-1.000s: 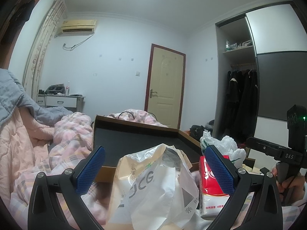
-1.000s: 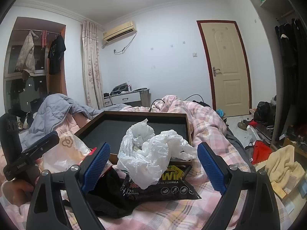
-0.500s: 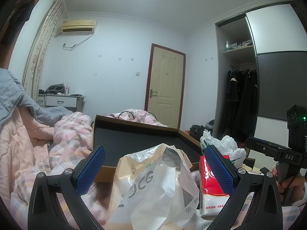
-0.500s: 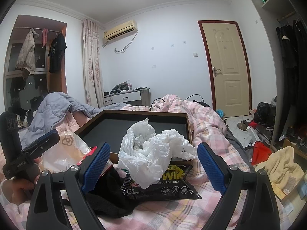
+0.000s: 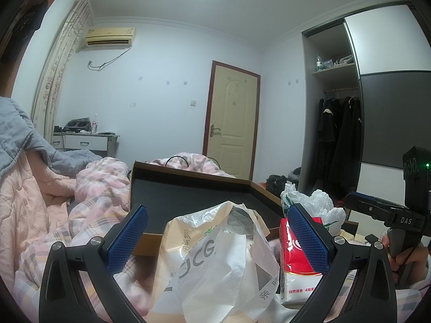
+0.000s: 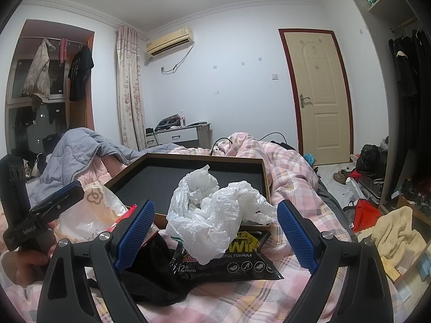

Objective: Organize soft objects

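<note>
The far tray (image 6: pixel 265 185) lies empty on the bed. Your right gripper (image 6: pixel 212 228), wide open and empty, frames the white plastic bag (image 6: pixel 212 215); pinch its bulk. Left gripper (image 5: pixel 215 234), equally open, faces the printed bag (image 5: pixel 215 263).

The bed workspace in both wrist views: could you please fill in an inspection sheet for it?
Surface: rumpled pink plaid quilt.
Job's things: cream printed bag, red tissue pack, crumpled white bag, black wipes pack, black cloth; all on the quilt, in front of the empty tray.
Clutter: grey blanket; yellow cloth off the bed.
Grippers: left gripper and right gripper open, holding nothing.
Cables: black cable behind the tray.
Surroundings: closed door, open wardrobe.
</note>
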`<action>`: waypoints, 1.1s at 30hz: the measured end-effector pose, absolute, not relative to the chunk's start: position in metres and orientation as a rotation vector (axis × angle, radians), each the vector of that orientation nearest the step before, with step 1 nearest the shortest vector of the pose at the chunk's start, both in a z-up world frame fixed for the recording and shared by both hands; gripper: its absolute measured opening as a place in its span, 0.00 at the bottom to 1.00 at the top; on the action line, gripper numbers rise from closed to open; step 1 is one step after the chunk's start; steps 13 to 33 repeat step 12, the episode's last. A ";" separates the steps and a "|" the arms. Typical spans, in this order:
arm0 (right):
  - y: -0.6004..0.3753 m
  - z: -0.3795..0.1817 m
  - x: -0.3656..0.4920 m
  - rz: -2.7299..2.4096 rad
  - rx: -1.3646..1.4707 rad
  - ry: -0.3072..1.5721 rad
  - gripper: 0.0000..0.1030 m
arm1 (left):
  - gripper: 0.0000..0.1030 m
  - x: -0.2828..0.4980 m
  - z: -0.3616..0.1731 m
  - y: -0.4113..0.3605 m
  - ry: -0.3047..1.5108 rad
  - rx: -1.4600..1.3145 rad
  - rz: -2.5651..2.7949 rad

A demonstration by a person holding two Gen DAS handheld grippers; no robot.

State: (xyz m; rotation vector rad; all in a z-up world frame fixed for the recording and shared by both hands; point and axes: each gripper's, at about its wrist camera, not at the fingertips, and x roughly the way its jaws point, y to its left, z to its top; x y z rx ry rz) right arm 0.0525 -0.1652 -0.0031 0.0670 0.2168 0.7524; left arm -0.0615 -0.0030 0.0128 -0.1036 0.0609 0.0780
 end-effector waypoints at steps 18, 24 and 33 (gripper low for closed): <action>-0.165 -0.004 0.052 0.753 0.066 0.219 0.89 | 1.00 -0.062 0.012 -0.004 0.064 -0.101 0.073; -0.165 -0.004 0.052 0.753 0.066 0.219 0.89 | 1.00 -0.062 0.012 -0.004 0.064 -0.101 0.073; -0.165 -0.004 0.052 0.753 0.066 0.219 0.89 | 1.00 -0.062 0.012 -0.004 0.064 -0.101 0.073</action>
